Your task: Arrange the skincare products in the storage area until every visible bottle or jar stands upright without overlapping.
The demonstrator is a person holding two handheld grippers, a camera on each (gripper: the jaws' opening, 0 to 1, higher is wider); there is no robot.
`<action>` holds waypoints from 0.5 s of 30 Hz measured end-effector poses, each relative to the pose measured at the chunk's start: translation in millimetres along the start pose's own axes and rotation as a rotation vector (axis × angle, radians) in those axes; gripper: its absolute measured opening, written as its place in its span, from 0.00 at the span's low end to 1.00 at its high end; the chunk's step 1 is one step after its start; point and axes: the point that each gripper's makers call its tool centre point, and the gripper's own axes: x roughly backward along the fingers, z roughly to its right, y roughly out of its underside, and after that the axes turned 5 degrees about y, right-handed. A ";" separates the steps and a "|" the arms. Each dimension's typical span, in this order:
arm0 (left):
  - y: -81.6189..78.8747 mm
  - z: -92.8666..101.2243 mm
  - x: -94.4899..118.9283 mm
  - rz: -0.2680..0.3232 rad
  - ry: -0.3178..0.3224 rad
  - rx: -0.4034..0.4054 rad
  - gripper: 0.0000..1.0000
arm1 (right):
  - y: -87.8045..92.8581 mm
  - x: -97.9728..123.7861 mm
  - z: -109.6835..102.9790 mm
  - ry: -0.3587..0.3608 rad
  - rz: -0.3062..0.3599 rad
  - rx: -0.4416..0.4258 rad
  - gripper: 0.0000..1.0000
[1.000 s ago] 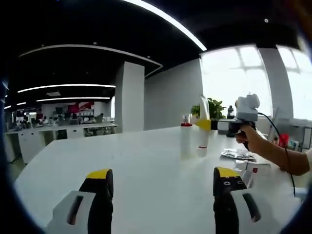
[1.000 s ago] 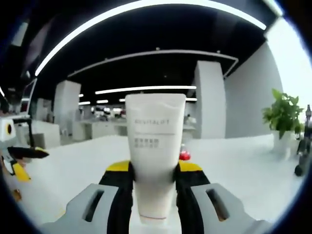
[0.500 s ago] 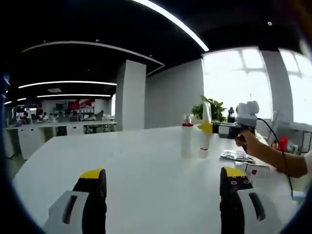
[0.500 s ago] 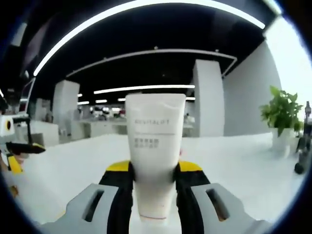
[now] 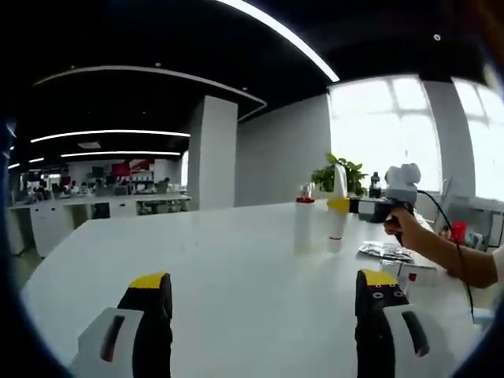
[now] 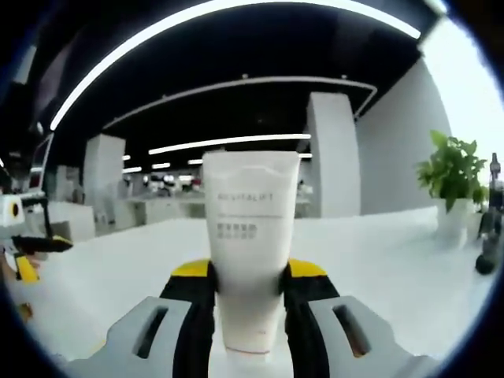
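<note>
Bright daylight pours in from the big windows (image 5: 409, 126), so that part looks washed out and white. Long light strips (image 6: 236, 9) glow on the dark ceiling. The white counter (image 5: 236, 276) shines softly. Straight lines bend near the round edges. The white tube (image 6: 250, 244) up close looks a bit blurry, and far-off things look fuzzy.

A white squeeze tube (image 6: 250, 248) with grey lettering stands upright at centre frame, beside a clear red-capped bottle (image 5: 303, 227) upright right of centre on the white table
</note>
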 end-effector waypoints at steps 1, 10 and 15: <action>0.4 0.5 0.1 -0.001 0.000 0.000 1.00 | 0.4 0.3 0.3 -0.001 -0.001 0.000 0.31; 2.7 2.2 1.0 -0.007 0.000 0.002 1.00 | 5.6 2.4 2.5 0.007 -0.018 0.003 0.31; 1.9 2.5 2.0 -0.006 0.002 -0.001 1.00 | 6.7 3.3 0.2 0.007 -0.021 0.018 0.31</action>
